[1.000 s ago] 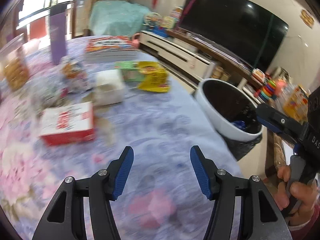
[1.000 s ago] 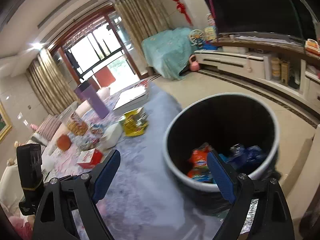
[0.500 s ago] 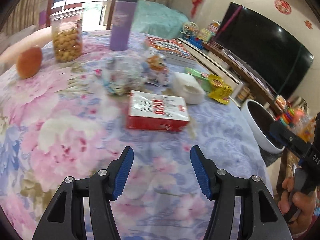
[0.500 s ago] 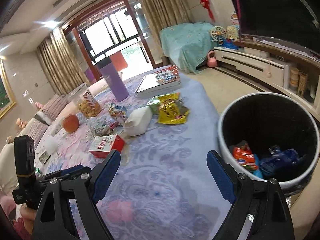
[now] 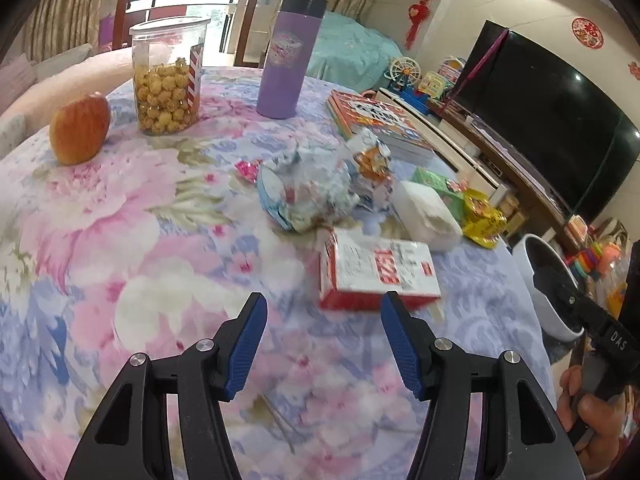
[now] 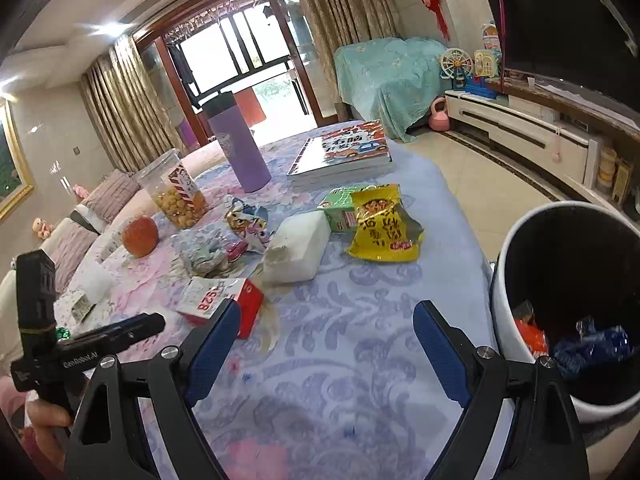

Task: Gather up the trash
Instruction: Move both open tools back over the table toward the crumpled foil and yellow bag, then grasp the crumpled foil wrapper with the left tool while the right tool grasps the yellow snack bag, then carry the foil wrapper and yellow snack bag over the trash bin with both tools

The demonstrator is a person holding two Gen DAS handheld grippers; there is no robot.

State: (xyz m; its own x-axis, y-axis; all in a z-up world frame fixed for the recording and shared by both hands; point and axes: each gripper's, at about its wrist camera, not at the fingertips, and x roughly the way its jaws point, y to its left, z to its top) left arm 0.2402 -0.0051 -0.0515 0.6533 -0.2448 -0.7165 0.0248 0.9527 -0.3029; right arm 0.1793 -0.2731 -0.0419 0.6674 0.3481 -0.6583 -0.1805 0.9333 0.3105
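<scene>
A: Listing nearest first, we hold the left gripper (image 5: 322, 334) over the flowered tablecloth (image 5: 120, 240), jaws spread wide, nothing between them, touching nothing.

B: We enter the right gripper (image 6: 326, 354) likewise: blue ribbed pads parted wide, empty, above the cloth's blue-patterned edge.

A: Item one, the red-and-white carton (image 5: 376, 276): flat rectangular cardboard, lying just beyond the left jaws, toward the right fingertip.

B: In our right view that carton (image 6: 220, 300) sits just past the left-hand pad.

A: Next, a white soft tissue pack (image 5: 426, 214), then a crumpled foil wrapper heap (image 5: 308, 192).

B: Yellow crinkled snack bag (image 6: 384, 224), overlapping a green carton (image 6: 340, 208).

A: Farther: apple (image 5: 80, 128), clear popcorn jar (image 5: 168, 80), purple tumbler (image 5: 290, 56), stacked books (image 6: 344, 152).

B: Beside the table, right of our jaws, the round white bin (image 6: 568, 300), black-lined, holding orange and blue wrappers.
</scene>
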